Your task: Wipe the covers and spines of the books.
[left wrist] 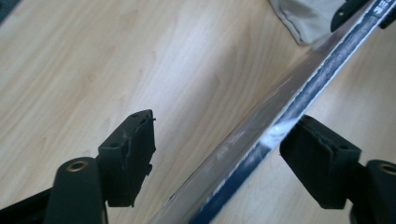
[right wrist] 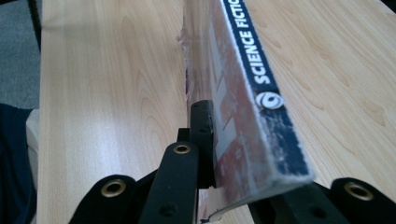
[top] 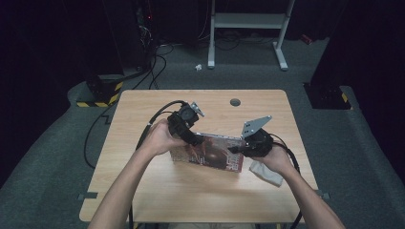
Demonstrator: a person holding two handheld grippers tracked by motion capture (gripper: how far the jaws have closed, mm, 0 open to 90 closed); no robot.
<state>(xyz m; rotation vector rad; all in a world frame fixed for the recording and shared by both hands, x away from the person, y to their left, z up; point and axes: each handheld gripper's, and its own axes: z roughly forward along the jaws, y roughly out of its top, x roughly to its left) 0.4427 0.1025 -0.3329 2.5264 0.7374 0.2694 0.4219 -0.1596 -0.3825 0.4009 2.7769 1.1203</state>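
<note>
Near the middle of the tabletop (top: 143,191), a book (top: 210,153) is held up off the wood. The right gripper (top: 242,149) is clenched on its right end, beside a white cloth (top: 267,172). The left gripper (left wrist: 217,154) is released, its jaws straddling the book's left end.

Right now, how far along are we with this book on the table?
Done: the book is up off the wooden table, tilted, not flat. In hand: the right gripper is clamped on one end, by the spine marked science fiction. The left gripper straddles the other end with jaws apart, one pad at the edge, not pinching. Left: setting the book down; the cloth lies untouched beside it.
</note>
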